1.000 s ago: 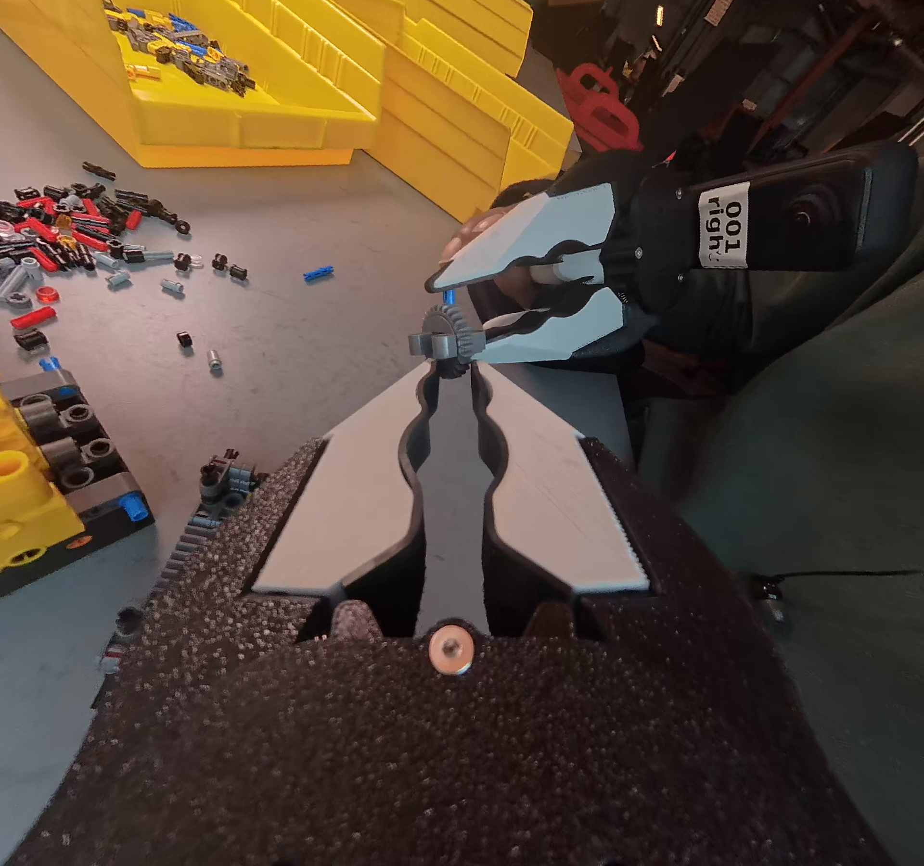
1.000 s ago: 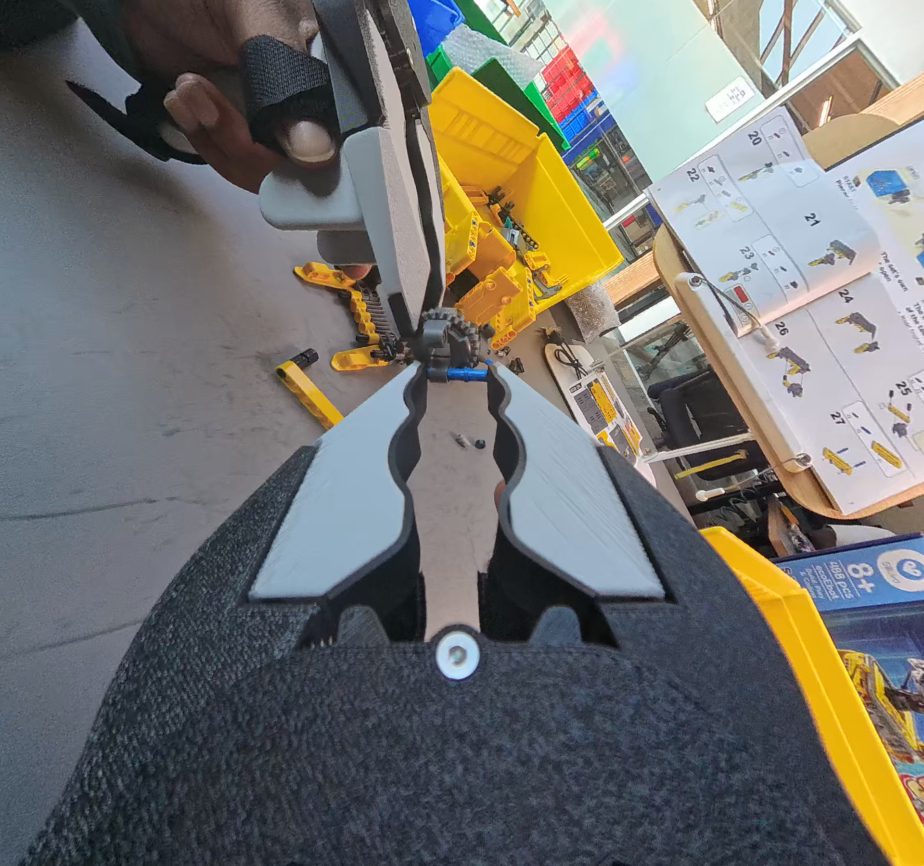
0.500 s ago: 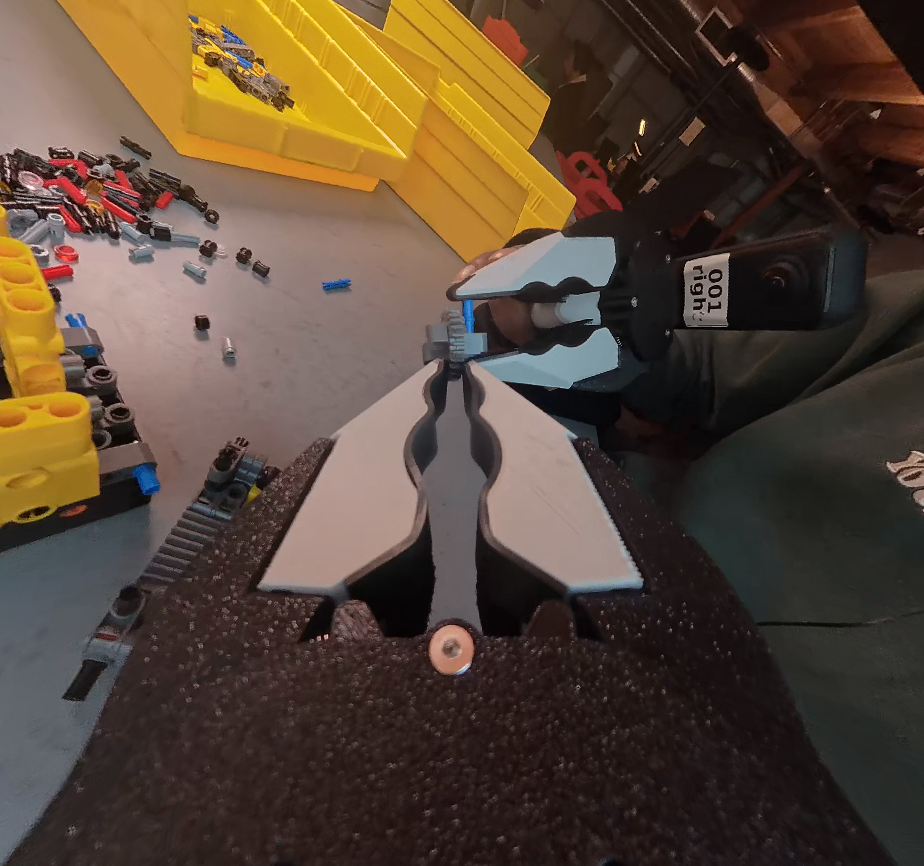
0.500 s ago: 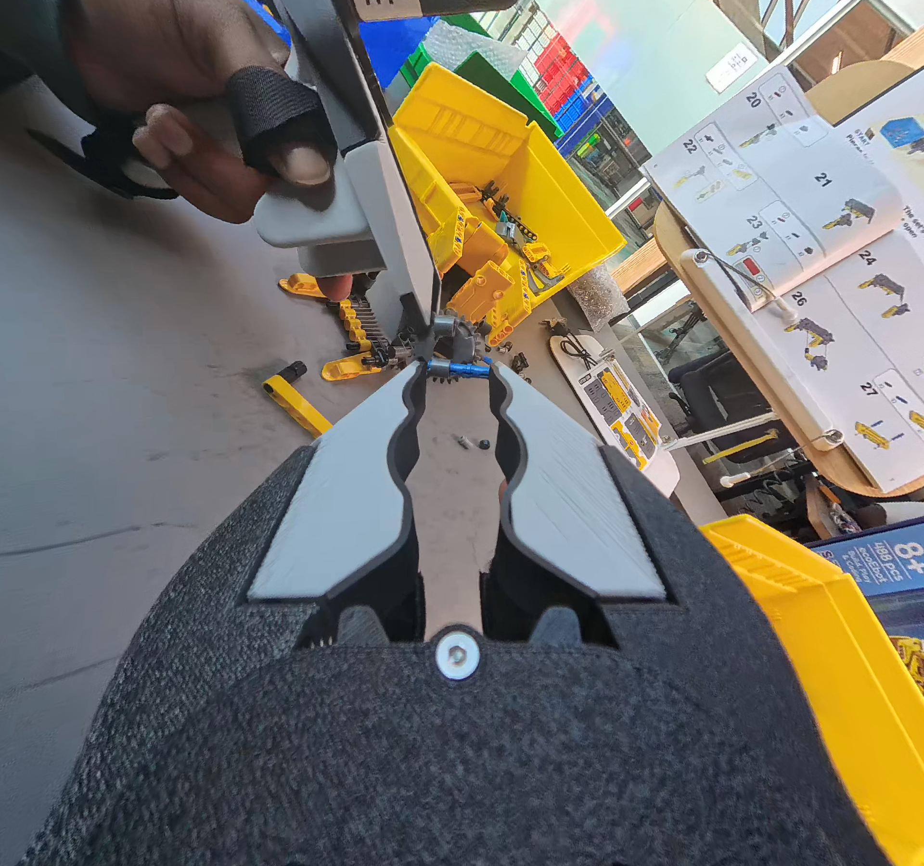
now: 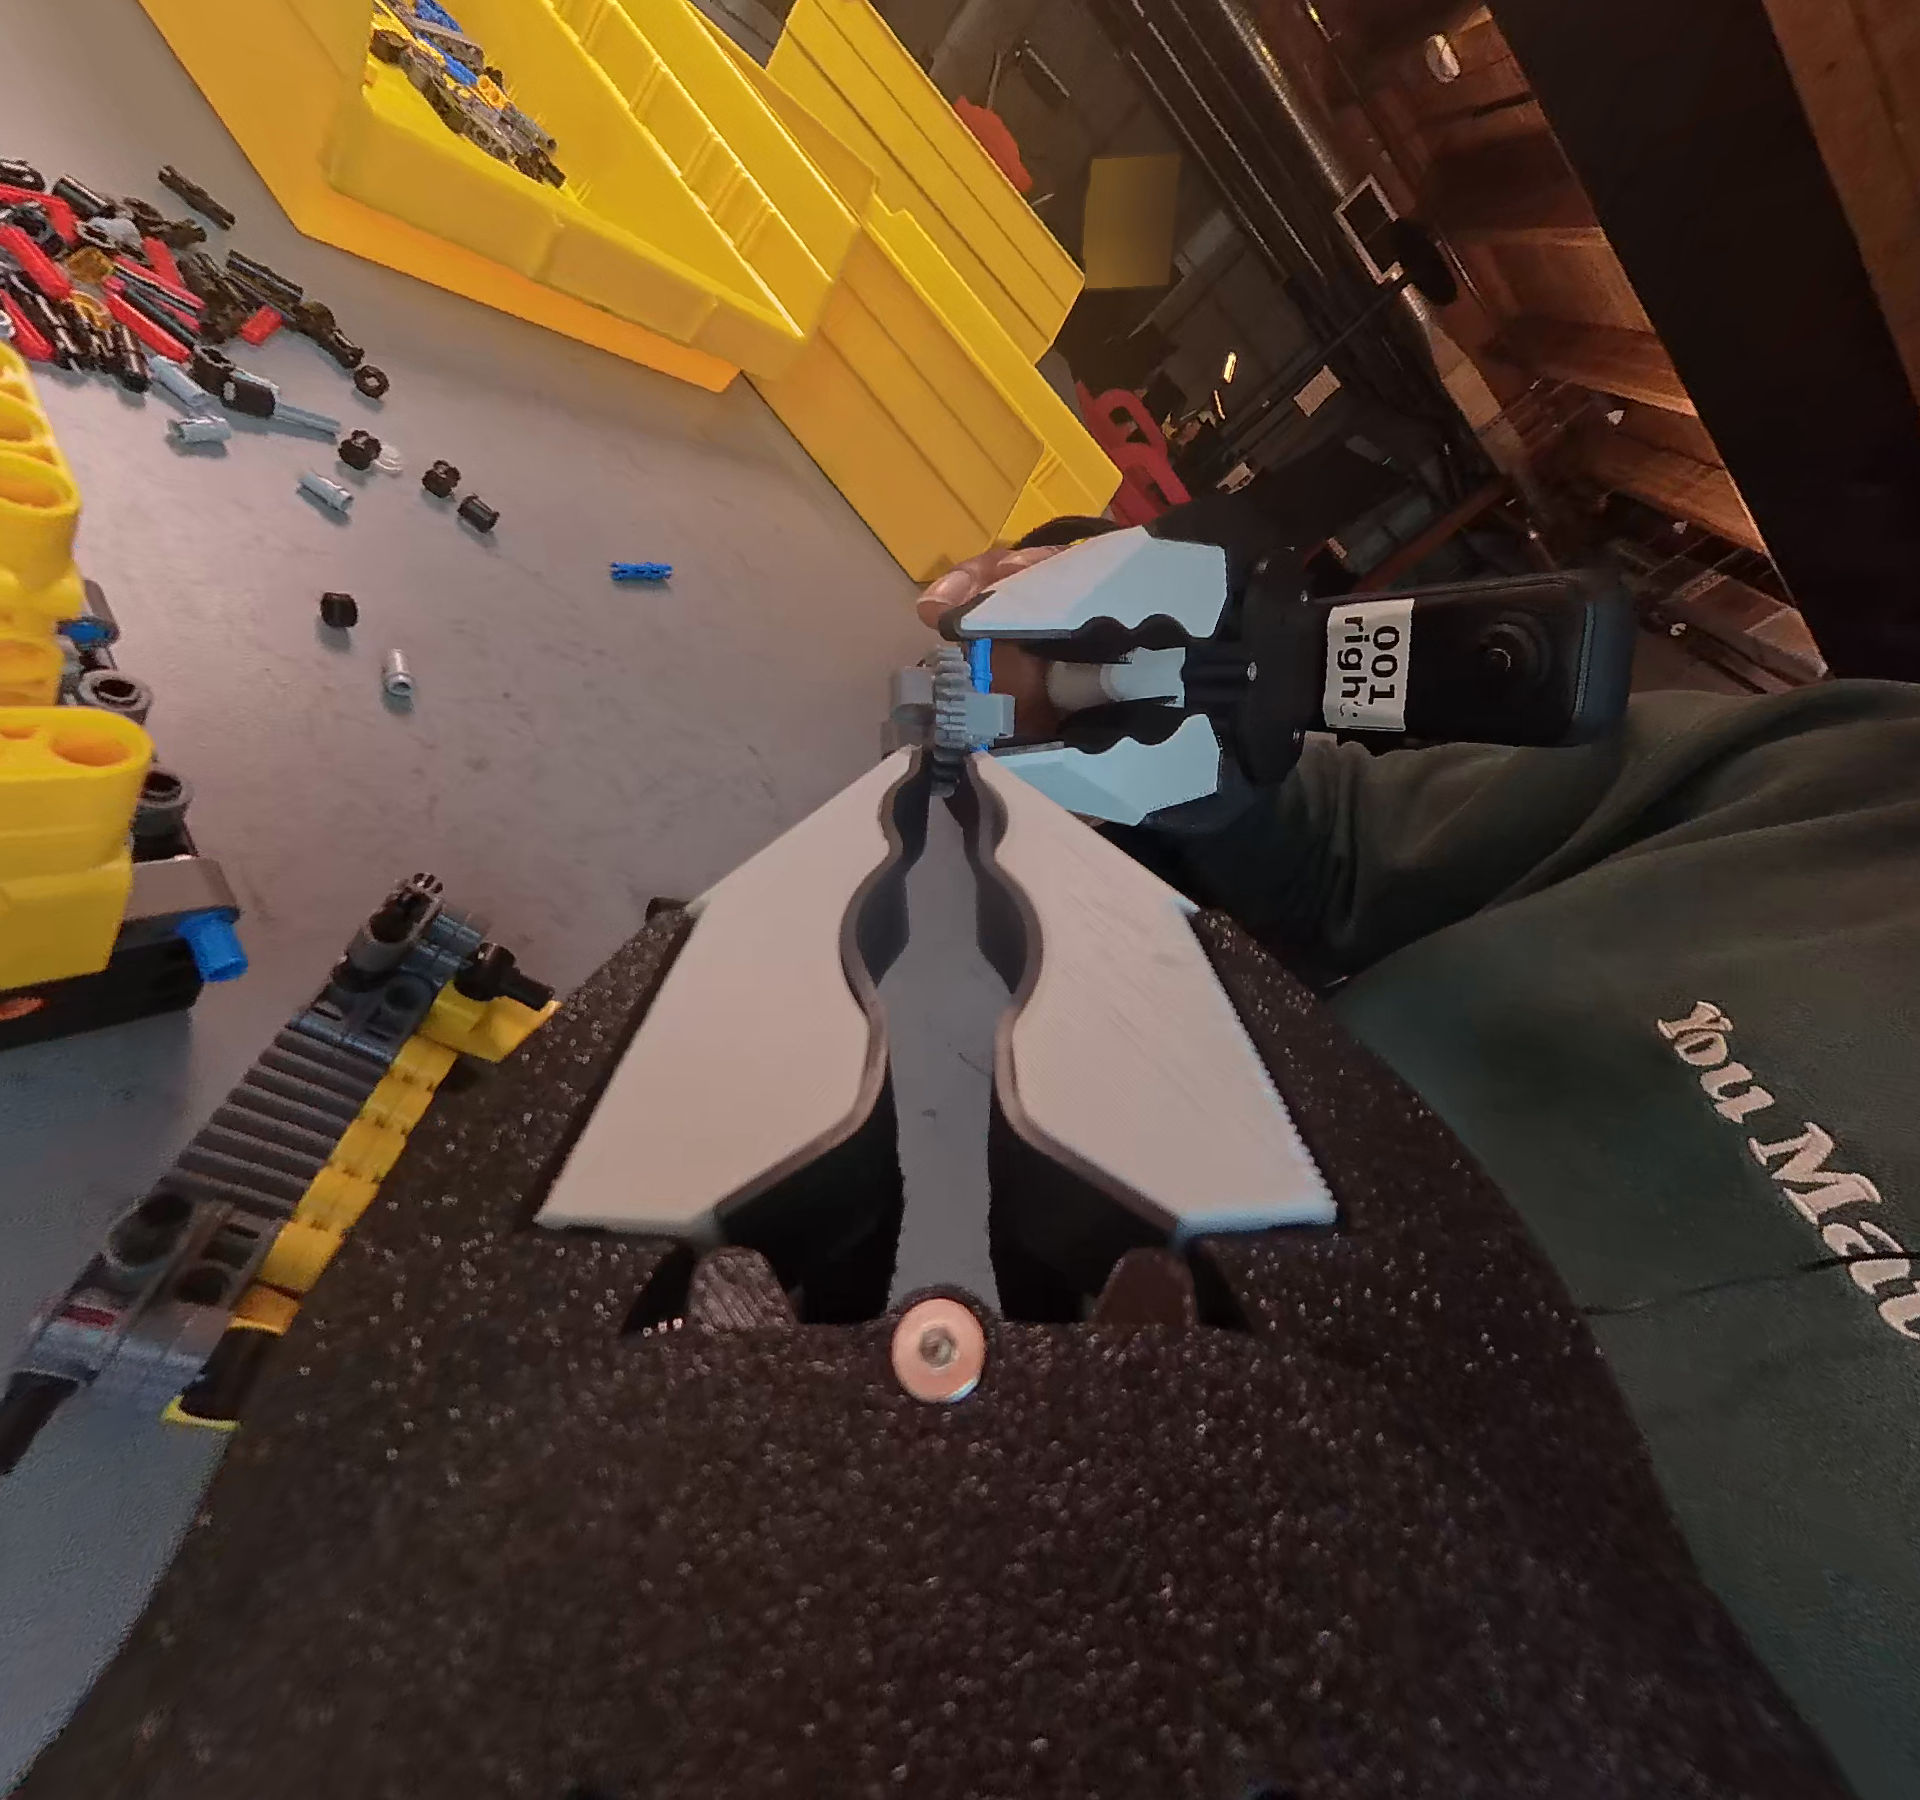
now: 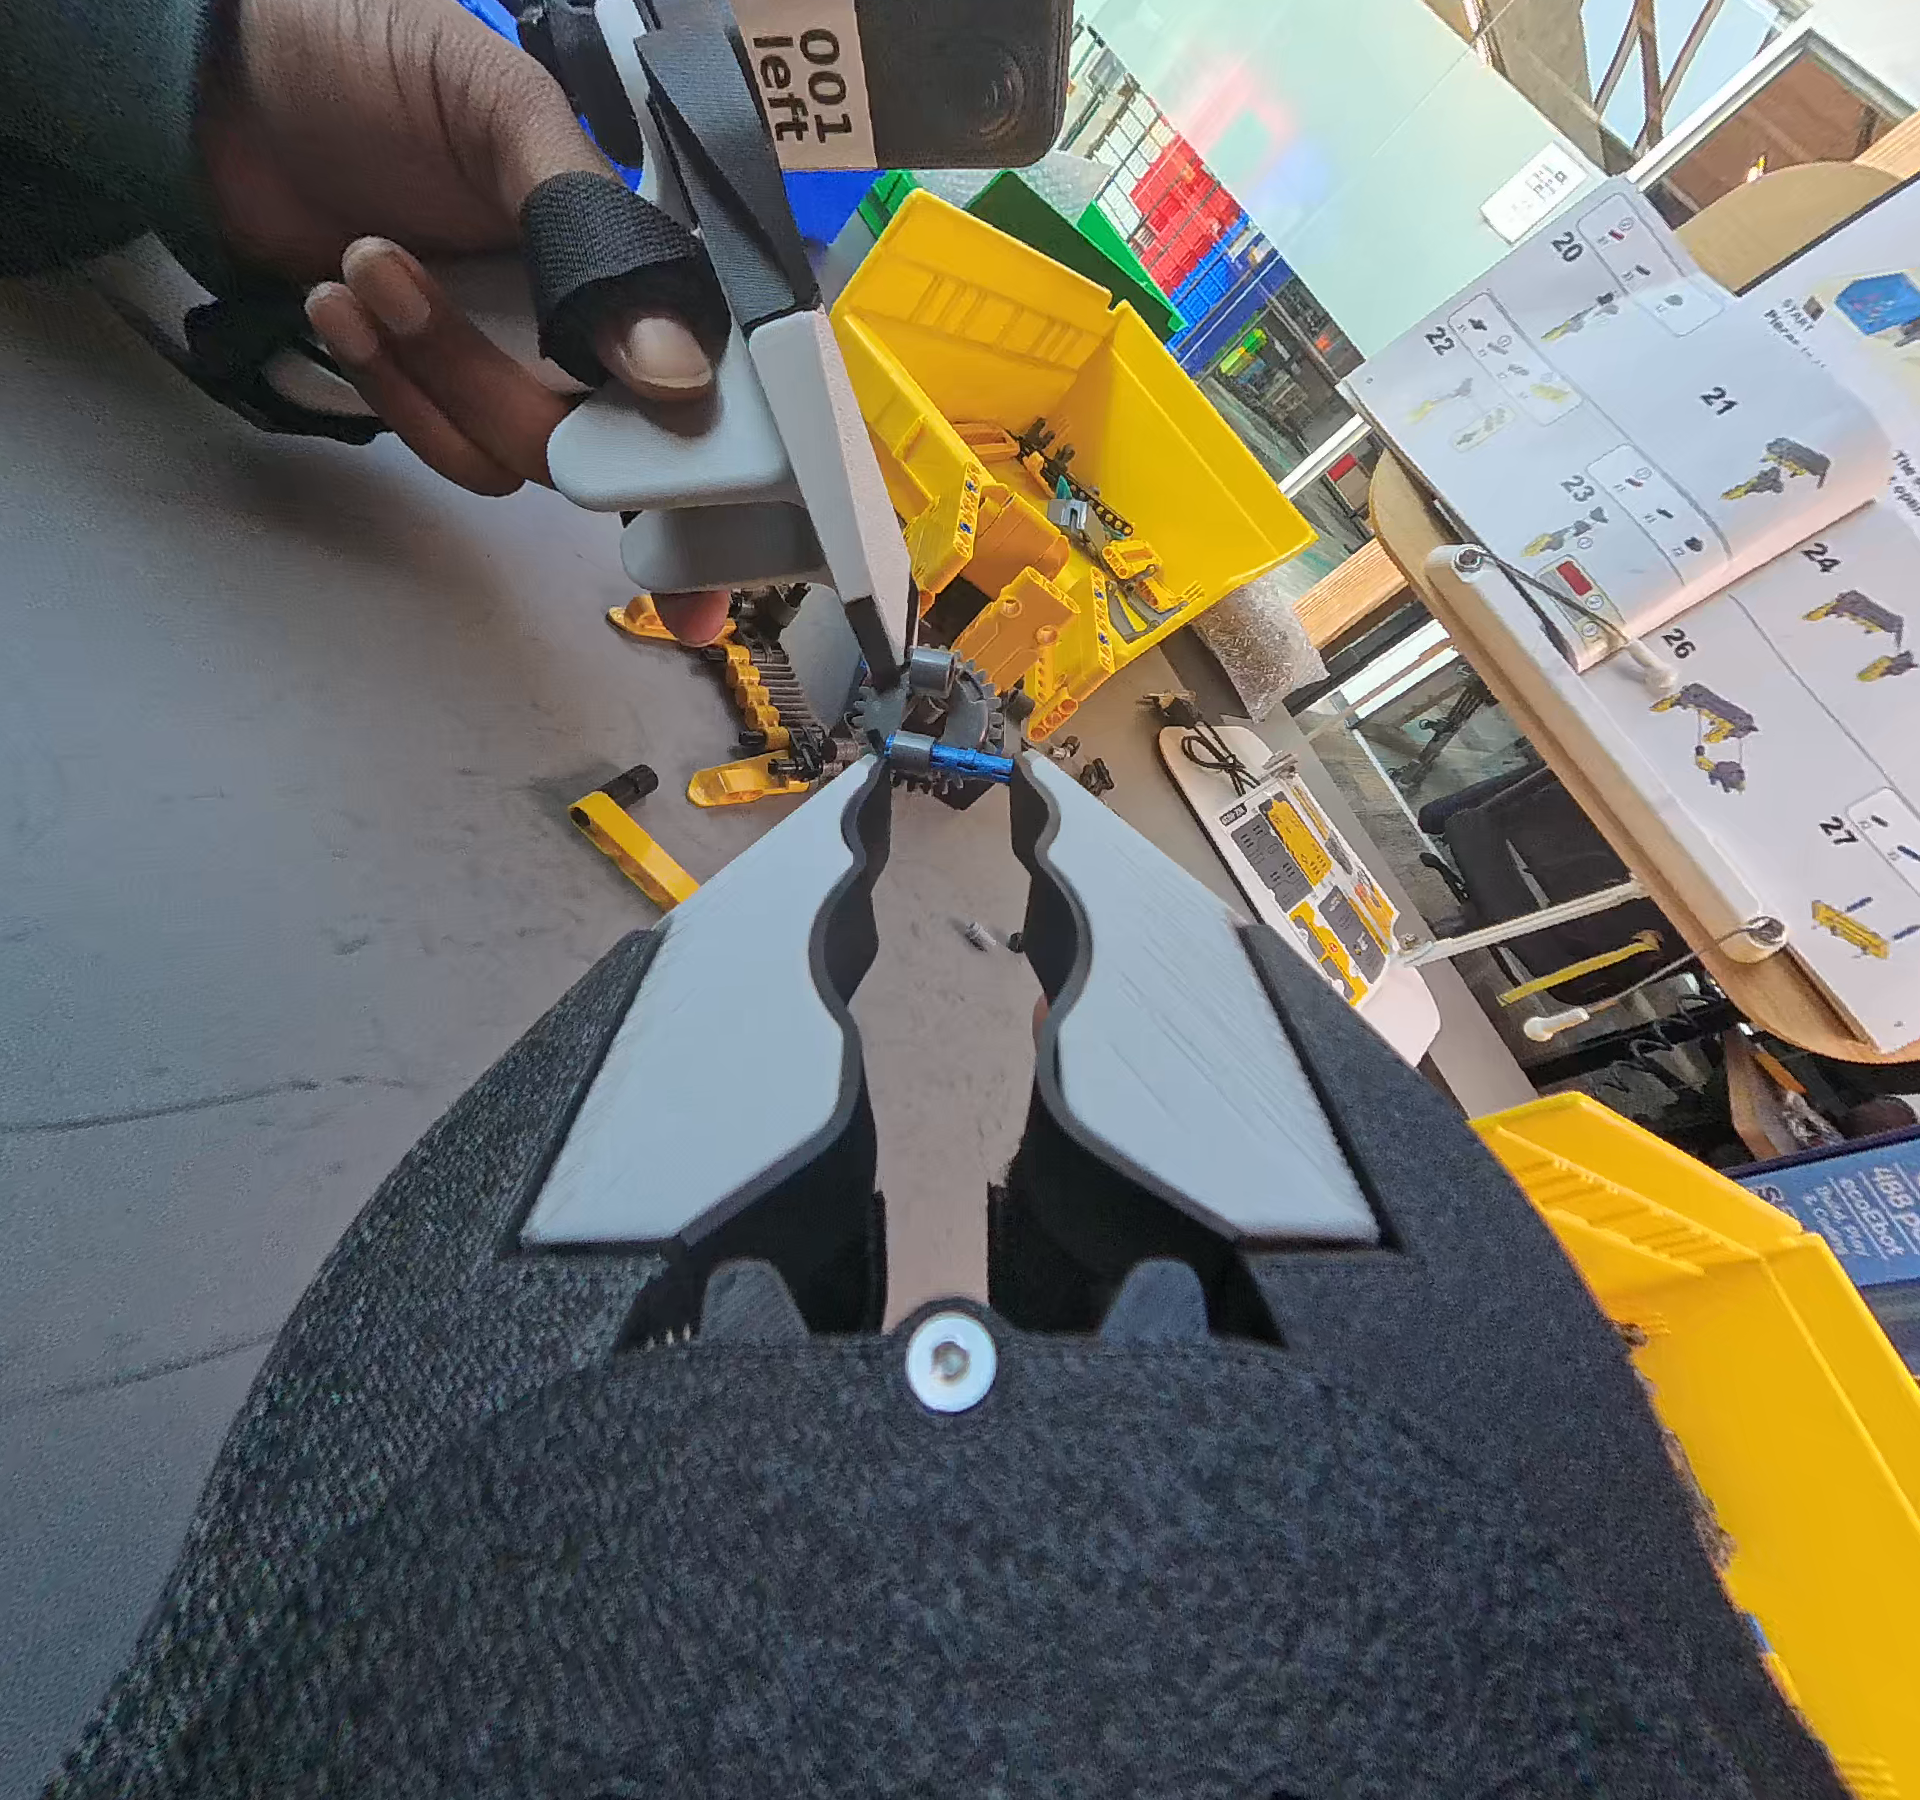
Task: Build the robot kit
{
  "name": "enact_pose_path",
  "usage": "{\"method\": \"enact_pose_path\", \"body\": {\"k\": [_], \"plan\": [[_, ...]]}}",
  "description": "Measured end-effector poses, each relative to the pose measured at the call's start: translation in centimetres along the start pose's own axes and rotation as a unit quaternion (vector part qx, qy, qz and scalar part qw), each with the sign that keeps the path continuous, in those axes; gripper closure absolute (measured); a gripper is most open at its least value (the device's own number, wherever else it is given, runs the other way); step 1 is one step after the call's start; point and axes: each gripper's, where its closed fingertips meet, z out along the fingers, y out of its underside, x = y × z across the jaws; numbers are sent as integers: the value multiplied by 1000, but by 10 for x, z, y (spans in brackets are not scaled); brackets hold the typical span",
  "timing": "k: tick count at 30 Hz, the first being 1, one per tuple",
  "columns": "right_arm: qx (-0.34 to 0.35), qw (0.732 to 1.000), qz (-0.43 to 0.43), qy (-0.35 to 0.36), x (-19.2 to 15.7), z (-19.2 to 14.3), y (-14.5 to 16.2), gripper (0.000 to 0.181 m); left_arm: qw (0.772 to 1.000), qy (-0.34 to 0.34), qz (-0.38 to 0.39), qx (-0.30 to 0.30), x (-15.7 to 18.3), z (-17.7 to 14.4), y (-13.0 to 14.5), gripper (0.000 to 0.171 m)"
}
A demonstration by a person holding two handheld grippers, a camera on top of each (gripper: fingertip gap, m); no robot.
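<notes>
While the left gripper (image 5: 943, 763) is clenched on a dark toothed gear (image 5: 948, 711) held above the grey bench (image 5: 582, 711), the right gripper (image 6: 948, 776) grasps a blue pin (image 6: 966, 763) seated against that gear, lengthwise between its tips.

Left gripper (image 5: 943, 763) pale grey fingers, black wavy edges, speckled black body, silver screw, dark green sleeve (image 5: 1558, 815), right gripper (image 6: 948, 776) alike.

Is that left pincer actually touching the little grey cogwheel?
Touching. In the left wrist view the left gripper pinches the gear's toothed edge between nearly closed tips, no gap visible.
</notes>
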Motion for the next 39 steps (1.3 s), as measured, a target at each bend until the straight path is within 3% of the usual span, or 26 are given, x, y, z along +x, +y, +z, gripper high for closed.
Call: {"method": "enact_pose_path", "body": {"k": [12, 22, 31, 39], "plan": [[17, 1000, -19, 3, -5, 1, 0, 166, 998, 28, -62, 16, -1, 0, 0, 166], [19, 1000, 5, 2, -3, 4, 2, 165, 1000, 0, -1, 6, -3, 1, 0, 164], [28, 999, 24, 20, 3, 0, -3, 175, 1000, 2, -13, 29, 1, 2, -6, 165], [20, 1000, -5, 21, 2, 2, 1, 160, 1000, -2, -19, 18, -3, 2, -2, 165]]}}
